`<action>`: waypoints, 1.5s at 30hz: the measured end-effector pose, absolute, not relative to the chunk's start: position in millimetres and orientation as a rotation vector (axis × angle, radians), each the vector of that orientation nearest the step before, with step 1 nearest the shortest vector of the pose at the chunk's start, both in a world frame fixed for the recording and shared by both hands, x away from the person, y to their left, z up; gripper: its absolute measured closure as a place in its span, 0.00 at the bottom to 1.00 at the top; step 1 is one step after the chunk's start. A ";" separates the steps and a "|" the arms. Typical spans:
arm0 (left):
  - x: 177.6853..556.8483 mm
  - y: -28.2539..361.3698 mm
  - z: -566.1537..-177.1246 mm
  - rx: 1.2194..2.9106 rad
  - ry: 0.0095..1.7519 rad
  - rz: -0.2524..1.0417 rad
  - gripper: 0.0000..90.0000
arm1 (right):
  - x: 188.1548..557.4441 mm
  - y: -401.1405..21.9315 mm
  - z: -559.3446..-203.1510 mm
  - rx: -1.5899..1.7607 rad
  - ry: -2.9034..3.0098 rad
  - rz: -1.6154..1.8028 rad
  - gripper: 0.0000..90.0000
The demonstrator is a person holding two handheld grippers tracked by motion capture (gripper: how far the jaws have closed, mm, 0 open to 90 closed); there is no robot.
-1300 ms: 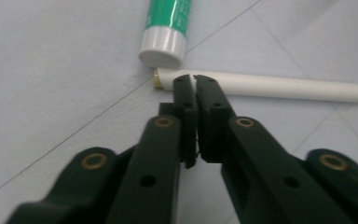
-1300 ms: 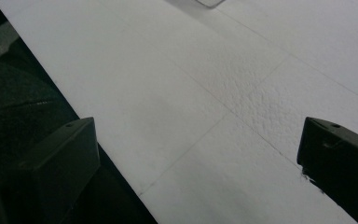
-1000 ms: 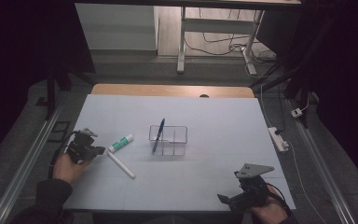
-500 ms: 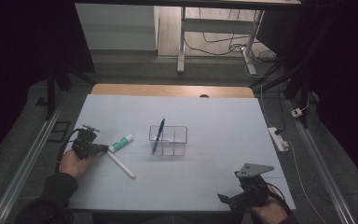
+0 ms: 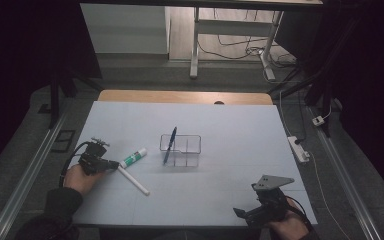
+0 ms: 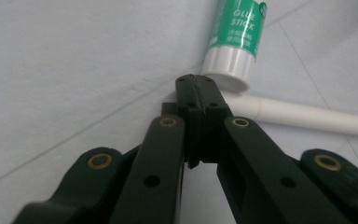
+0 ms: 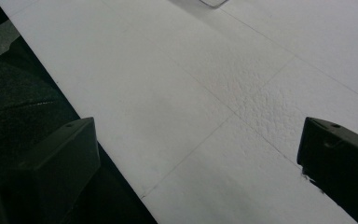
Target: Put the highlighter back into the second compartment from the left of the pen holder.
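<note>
Resting left gripper [image 6: 199, 84] with jaws pressed together on nothing, tips just beside glue stick [image 6: 235, 39] and white tube [image 6: 307, 116] — probably lining up to grab. Keeping right gripper [image 5: 260, 212] wide, idle at near table [image 5: 230, 125] edge.

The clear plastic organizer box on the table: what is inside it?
The clear plastic organizer box holds one dark blue pen, leaning in its left compartment. The other compartments look empty; nothing is covered, as the walls are transparent.
</note>
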State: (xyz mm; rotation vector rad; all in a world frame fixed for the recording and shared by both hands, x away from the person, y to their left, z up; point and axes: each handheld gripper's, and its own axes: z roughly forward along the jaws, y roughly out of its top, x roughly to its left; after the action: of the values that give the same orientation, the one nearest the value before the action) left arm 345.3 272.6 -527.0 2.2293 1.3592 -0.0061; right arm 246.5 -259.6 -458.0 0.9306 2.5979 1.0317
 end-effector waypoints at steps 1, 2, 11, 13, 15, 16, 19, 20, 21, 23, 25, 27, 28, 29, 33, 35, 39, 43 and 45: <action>344.1 271.4 -526.8 2.237 1.354 -0.007 0.99 | 246.5 -259.5 -457.8 0.930 2.600 1.024 0.00; 343.0 270.3 -526.5 2.243 1.350 -0.007 0.99 | 246.5 -259.4 -457.9 0.929 2.601 1.024 0.00; 331.7 256.7 -524.3 2.297 1.292 -0.050 0.99 | 246.7 -259.4 -458.0 0.928 2.603 1.025 0.00; 329.5 253.3 -523.7 2.319 1.273 -0.048 0.99 | 247.1 -259.5 -458.1 0.927 2.604 1.024 0.00; 329.1 252.7 -523.4 2.316 1.267 -0.060 0.99 | 247.2 -259.3 -458.2 0.926 2.604 1.026 0.00; 328.6 253.2 -522.9 2.315 1.266 -0.057 0.99 | 247.1 -259.1 -458.1 0.926 2.603 1.024 0.00; 323.7 257.0 -515.0 2.274 1.263 -0.008 0.98 | 247.0 -258.3 -458.0 0.922 2.603 1.026 0.00; 320.7 258.2 -511.4 2.259 1.259 0.008 0.95 | 247.4 -257.8 -458.0 0.923 2.601 1.028 0.00; 317.0 259.0 -508.1 2.249 1.252 0.027 0.92 | 247.6 -256.8 -457.4 0.932 2.600 1.028 0.00; 307.9 259.0 -502.1 2.236 1.235 0.070 0.83 | 248.8 -253.9 -456.3 0.921 2.605 1.056 0.00; 297.9 258.8 -496.6 2.228 1.222 0.105 0.75 | 249.5 -249.2 -454.1 0.907 2.602 1.065 0.00; 287.2 259.1 -491.6 2.223 1.204 0.140 0.64 | 250.5 -243.5 -451.4 0.892 2.605 1.073 0.00; 282.0 259.9 -489.3 2.215 1.196 0.157 0.61 | 250.9 -240.2 -450.2 0.882 2.613 1.082 0.00; 276.9 260.9 -487.4 2.202 1.188 0.176 0.56 | 251.3 -236.6 -448.9 0.868 2.621 1.085 0.00; 257.1 266.2 -482.5 2.147 1.181 0.218 0.37 | 253.8 -219.0 -445.4 0.780 2.650 1.077 0.00; 247.6 269.2 -481.1 2.128 1.184 0.232 0.30 | 255.9 -209.7 -444.4 0.755 2.659 1.087 0.00; 227.7 275.8 -478.7 2.083 1.190 0.245 0.17 | 260.2 -188.0 -443.9 0.715 2.689 1.070 0.00; 210.1 283.6 -478.0 2.052 1.193 0.242 0.08 | 264.6 -163.0 -445.8 0.656 2.706 1.101 0.00; 201.7 288.0 -478.2 2.030 1.199 0.240 0.05 | 266.7 -150.6 -447.5 0.642 2.731 1.102 0.00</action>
State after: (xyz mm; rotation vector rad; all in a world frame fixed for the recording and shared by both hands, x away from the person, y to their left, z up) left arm 201.7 288.0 -478.2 2.0305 1.1994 0.2399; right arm 266.7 -150.6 -447.5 0.6417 2.7306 1.1024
